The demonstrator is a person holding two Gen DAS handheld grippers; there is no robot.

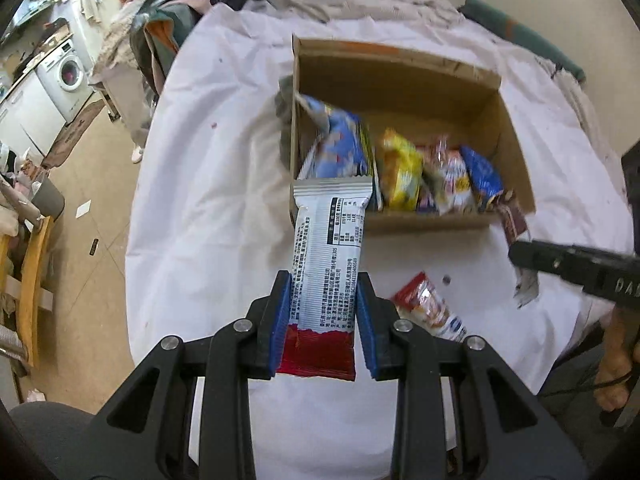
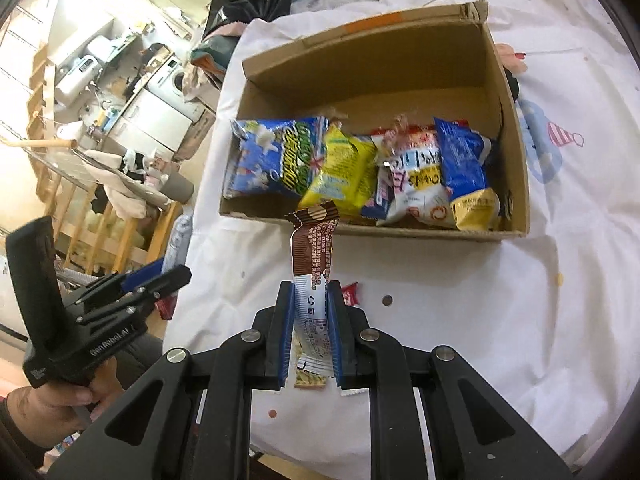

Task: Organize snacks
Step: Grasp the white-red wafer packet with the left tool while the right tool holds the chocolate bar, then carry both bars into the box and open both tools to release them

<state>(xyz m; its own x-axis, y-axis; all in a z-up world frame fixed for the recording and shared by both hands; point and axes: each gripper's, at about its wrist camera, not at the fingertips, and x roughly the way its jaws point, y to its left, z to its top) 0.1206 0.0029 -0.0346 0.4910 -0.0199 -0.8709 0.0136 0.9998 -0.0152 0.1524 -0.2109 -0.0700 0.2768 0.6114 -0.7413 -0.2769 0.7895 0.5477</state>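
- Two grippers each carry a wrapped bar toward the cardboard box (image 1: 400,80) on the white sheet (image 1: 224,168).
- Left wrist view: left gripper (image 1: 322,320) tilts steeply down, pads pinching the red-and-white bar (image 1: 326,264) low; its long free end may snag the box's near wall.
- Right wrist view: right gripper (image 2: 310,328) angles down, pads pressed on the brown-and-white bar (image 2: 314,256), whose limp top could fold short of the box.

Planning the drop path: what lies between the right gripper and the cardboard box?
In the right wrist view, only bare white cloth lies between the right gripper and the cardboard box; its brown-and-white wrapper spans the gap.
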